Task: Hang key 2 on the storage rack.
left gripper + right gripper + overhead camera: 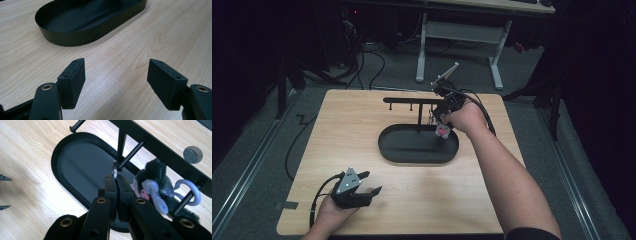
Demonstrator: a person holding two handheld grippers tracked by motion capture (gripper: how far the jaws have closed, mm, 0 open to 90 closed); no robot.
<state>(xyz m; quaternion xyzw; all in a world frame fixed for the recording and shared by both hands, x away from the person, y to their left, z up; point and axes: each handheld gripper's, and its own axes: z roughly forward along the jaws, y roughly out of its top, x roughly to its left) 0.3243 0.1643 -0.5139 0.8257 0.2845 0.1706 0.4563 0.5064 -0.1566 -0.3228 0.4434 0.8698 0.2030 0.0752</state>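
Right gripper (116,178) is seen pressed together on a small silver metal key ring (114,169), held right at the tip of a thin black peg (131,155) of the black metal hanger rack (160,150). A fluffy grey-and-pink plush keychain (152,182) is hung just beside the jaws, over the oval black metal tray (82,167). Left gripper (116,75) is held low over the light wooden table (140,32), jaws spread apart, nothing between them, near the tray's front edge.
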